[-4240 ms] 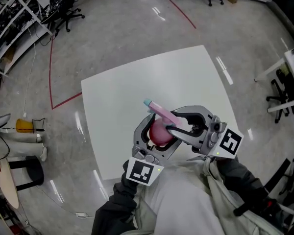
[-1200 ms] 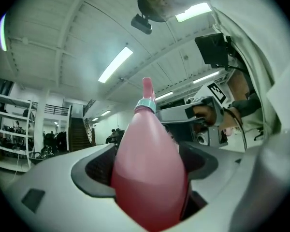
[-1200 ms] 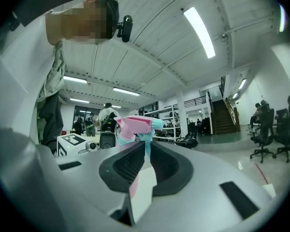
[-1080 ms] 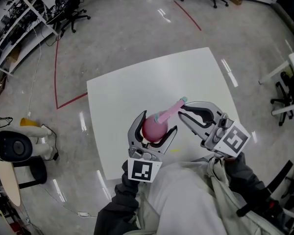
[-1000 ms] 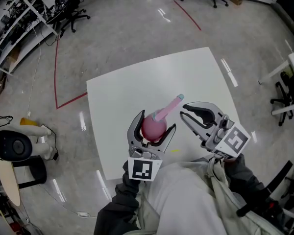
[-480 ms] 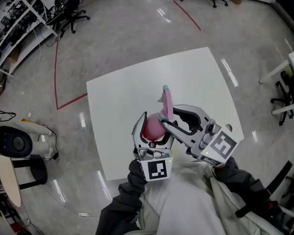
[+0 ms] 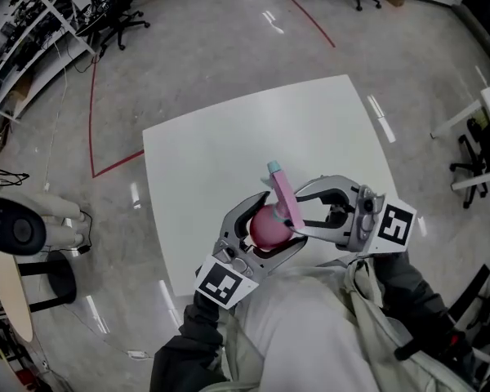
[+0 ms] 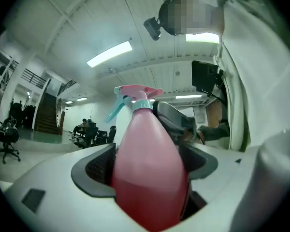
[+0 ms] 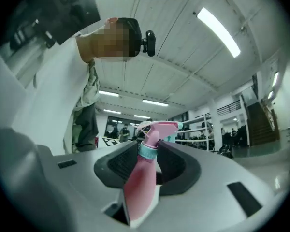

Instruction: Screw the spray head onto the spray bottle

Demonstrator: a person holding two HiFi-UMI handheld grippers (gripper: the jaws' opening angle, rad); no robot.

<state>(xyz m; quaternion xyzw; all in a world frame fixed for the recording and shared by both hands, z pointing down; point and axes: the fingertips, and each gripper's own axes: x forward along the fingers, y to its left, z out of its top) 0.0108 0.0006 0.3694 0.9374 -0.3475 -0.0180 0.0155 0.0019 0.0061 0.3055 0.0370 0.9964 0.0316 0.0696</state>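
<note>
Showing a pink spray bottle held in the air over the near edge of the worktop, with its pink spray head already seated on the neck. The nozzle points toward the far edge of the worktop. The left hand-held gripper clamps the bottle's round body. The right hand-held gripper has just been closing, and its pads appear to press on the head's teal collar.

The head is on, so the task looks to be in its twisting stage. Whether the thread is fully tight cannot be told, and more turns may remain.

About a second earlier, the right hand-held gripper stood clear of the head with its jaws spread, and the nozzle pointed toward the worktop's right side.
</note>
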